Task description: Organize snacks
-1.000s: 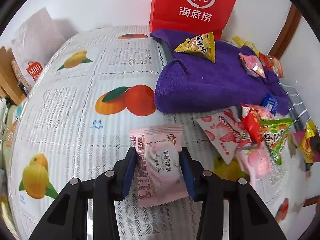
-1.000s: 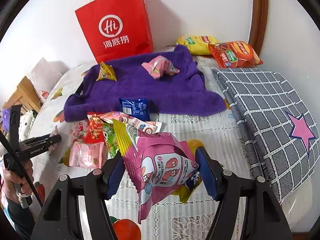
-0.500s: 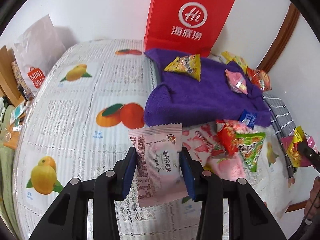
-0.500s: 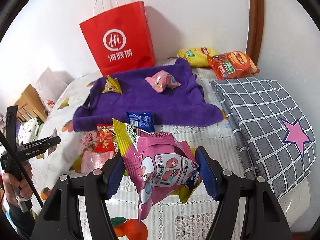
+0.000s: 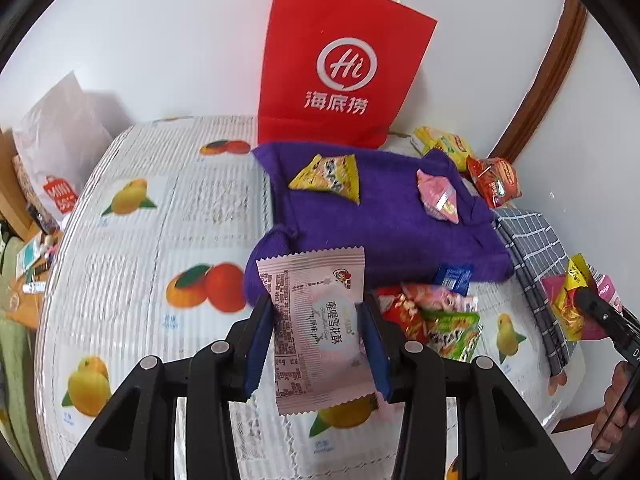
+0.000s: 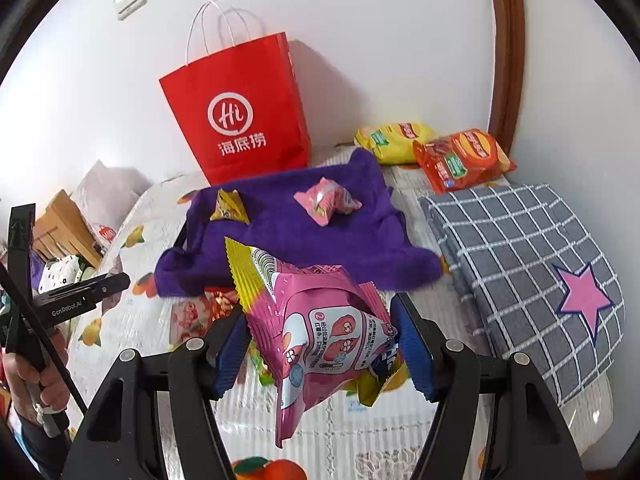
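On the purple towel (image 6: pixel 288 232) — two snack packets (image 6: pixel 327 200)

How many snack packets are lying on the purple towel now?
2: a yellow packet near the towel's left side and a pink packet toward its right. A blue one lies by the front edge, perhaps off it.
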The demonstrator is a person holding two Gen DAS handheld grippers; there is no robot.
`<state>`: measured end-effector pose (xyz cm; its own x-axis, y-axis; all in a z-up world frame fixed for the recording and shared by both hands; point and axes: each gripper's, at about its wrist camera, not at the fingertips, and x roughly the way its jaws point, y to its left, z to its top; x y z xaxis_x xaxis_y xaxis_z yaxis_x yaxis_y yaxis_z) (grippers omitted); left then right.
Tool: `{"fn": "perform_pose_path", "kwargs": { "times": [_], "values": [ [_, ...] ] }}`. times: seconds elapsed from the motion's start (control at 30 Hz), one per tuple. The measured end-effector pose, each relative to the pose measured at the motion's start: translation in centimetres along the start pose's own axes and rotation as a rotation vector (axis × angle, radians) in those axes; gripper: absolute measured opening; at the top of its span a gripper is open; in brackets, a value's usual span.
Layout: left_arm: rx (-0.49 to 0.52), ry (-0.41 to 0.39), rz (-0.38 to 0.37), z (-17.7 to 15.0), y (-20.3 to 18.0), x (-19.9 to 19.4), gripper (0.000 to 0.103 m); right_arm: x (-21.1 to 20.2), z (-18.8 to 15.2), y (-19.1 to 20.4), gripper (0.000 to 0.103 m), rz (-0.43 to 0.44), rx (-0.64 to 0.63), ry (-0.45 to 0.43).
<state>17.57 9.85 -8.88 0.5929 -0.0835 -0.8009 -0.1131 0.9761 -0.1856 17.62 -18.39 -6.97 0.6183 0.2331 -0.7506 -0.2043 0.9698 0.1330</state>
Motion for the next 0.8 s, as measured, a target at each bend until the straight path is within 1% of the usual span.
{"fn": "perform_pose_path", "kwargs": {
  "times": [0.3,0.6,0.8],
  "values": [
    [0.014,-0.018,-0.023,3.8,-1.6,0.7,0.041,1.4,4.2,1.5,0.067,0.013,-0.031,-0.042],
    [0.006,-0.032,-0.044,8.5,-2.7,2.8,0.041,4.5,8.6,2.9,0.067,0.031,-0.051,-0.057],
    [0.003,-0.049,-0.030,11.3,-2.8,4.1,0.041,6.9,11.5,3.5,0.067,0.042,-0.063,-0.048]
  ]
}}
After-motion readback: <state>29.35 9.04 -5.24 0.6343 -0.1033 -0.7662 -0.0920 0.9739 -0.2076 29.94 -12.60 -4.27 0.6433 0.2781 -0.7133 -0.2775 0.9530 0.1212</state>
